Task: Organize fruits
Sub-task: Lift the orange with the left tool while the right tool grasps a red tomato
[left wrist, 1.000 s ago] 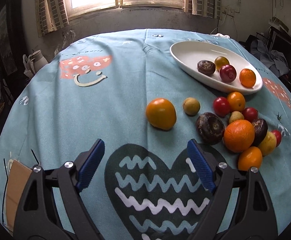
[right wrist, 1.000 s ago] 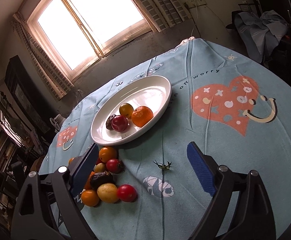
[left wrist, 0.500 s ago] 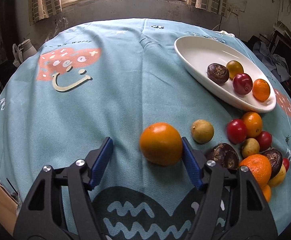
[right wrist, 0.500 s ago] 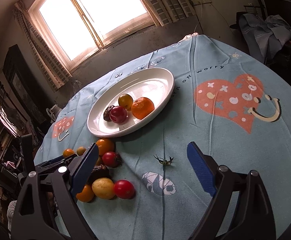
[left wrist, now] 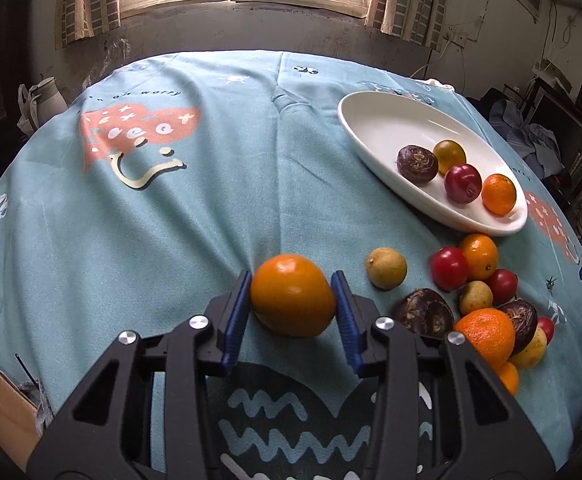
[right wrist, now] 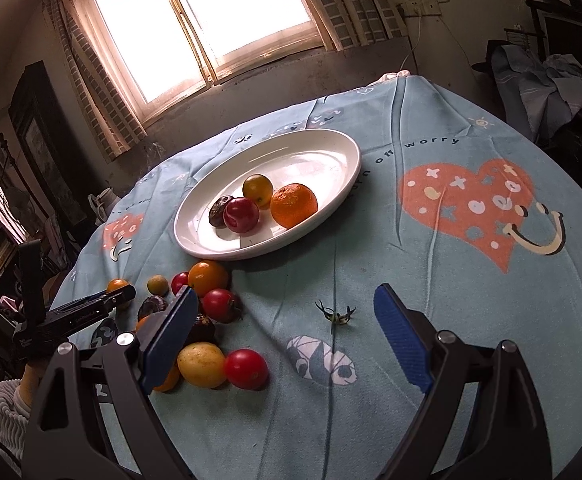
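Observation:
My left gripper (left wrist: 293, 294) is shut on a large orange (left wrist: 293, 295), both blue pads pressing its sides, just above the tablecloth. A white oval dish (left wrist: 383, 118) at the right holds a dark brown fruit, a yellow-green one, a red one and a small orange. A loose pile of fruits (left wrist: 487, 304) lies in front of the dish, with a yellow-brown one (left wrist: 386, 269) apart to its left. My right gripper (right wrist: 287, 328) is open and empty above the cloth, near the same pile (right wrist: 207, 320) and dish (right wrist: 331, 152). The left gripper also shows there (right wrist: 121, 294).
The round table has a light blue printed cloth (left wrist: 171, 220). A small green stem (right wrist: 335, 315) lies on it between my right fingers. A brown cardboard piece (left wrist: 5, 412) sits at the left edge. Furniture and clothes crowd the room's right side.
My left gripper moved forward over the large orange and closed on it. The right gripper drifted slightly and stayed open.

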`<state>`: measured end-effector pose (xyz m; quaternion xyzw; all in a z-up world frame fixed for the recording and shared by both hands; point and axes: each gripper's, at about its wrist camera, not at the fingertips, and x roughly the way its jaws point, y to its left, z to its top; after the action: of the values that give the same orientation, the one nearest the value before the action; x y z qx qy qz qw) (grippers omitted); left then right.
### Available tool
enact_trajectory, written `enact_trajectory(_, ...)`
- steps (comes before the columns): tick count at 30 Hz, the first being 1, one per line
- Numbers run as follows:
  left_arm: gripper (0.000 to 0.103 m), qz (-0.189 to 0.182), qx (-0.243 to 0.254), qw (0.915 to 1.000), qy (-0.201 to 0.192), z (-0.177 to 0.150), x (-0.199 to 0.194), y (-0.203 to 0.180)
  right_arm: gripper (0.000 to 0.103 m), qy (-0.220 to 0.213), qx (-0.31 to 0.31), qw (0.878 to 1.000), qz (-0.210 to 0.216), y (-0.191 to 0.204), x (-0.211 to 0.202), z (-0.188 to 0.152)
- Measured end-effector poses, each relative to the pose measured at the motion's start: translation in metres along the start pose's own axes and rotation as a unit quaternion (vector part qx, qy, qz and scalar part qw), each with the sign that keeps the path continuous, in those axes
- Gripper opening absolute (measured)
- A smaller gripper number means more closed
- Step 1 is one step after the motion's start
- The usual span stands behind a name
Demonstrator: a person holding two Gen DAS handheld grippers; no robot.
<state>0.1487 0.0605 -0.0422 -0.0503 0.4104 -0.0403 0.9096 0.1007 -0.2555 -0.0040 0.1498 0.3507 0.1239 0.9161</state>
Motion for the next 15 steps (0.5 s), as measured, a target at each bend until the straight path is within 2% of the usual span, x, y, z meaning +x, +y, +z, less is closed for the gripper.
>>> enact_trajectory(5, 0.041, -0.001, 0.000, 1.0000, -0.006, -0.003, -0.008, 0.001, 0.090, 0.008, -0.025, 1.000, 0.013, 0.010, -0.002, -0.005)
enact_trajectory(10, 0.040, 0.006, 0.009, 0.9999, 0.002, -0.010, -0.007, -0.001, 0.088, 0.028, -0.079, 0.996, 0.009, 0.028, 0.002, -0.017)
enact_trajectory(12, 0.040, 0.007, 0.010, 0.9999, 0.008, -0.011, -0.003, 0.001, 0.085, 0.037, -0.096, 0.995, 0.002, 0.033, 0.005, -0.021)
enact_trajectory(15, 0.040, 0.006, 0.005, 0.9999, 0.008, -0.011, -0.002, 0.003, 0.072, 0.057, -0.104, 0.993, 0.009, 0.034, 0.010, -0.027)
